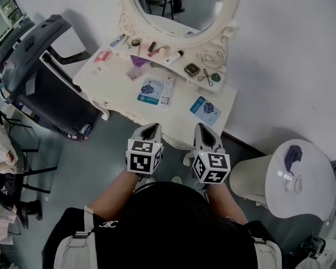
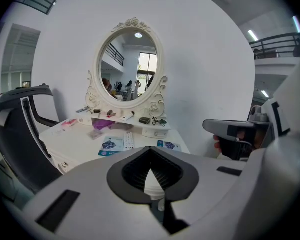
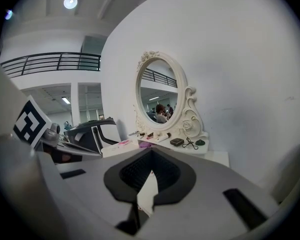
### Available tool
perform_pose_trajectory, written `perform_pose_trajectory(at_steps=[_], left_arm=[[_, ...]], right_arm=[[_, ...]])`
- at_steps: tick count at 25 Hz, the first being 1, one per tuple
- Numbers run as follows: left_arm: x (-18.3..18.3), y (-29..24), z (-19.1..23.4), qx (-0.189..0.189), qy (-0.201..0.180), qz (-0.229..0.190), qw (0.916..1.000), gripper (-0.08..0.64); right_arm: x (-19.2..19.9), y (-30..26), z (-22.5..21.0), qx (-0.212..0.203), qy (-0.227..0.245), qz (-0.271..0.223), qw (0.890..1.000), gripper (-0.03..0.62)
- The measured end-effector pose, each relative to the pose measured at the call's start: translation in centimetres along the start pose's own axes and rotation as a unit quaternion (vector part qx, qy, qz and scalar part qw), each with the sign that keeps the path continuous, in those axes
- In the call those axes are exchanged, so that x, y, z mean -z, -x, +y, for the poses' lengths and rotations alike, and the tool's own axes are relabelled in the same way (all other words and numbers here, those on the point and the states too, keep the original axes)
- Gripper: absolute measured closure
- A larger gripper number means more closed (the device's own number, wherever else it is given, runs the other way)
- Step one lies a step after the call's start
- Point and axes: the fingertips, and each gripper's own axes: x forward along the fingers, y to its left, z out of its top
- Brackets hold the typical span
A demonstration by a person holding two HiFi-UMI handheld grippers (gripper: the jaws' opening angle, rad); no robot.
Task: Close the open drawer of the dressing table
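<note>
The white dressing table with an oval mirror stands against the wall ahead. My left gripper and right gripper hang side by side just in front of its front edge, both shut with nothing between the pads. In the left gripper view the tabletop lies beyond the left gripper, and a drawer front with a dark knob shows at the left corner. The right gripper points at the table's right end. The front drawers are hidden under the tabletop in the head view.
A remote, two blue packets and small cosmetics lie on the tabletop. A dark treadmill stands to the left. At the right are a ribbed white bin and a round white table. Grey floor lies below.
</note>
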Motion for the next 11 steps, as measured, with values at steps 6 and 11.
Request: perform_pose_trajectory(at_steps=[6, 11], left_arm=[[-0.05, 0.24, -0.18, -0.001, 0.002, -0.002, 1.0000, 0.552], [-0.13, -0.11, -0.38, 0.000, 0.001, 0.002, 1.0000, 0.552]], right_arm=[[0.20, 0.24, 0.06, -0.007, -0.014, 0.003, 1.000, 0.583], [0.04, 0.11, -0.31, -0.004, -0.011, 0.005, 1.000, 0.581]])
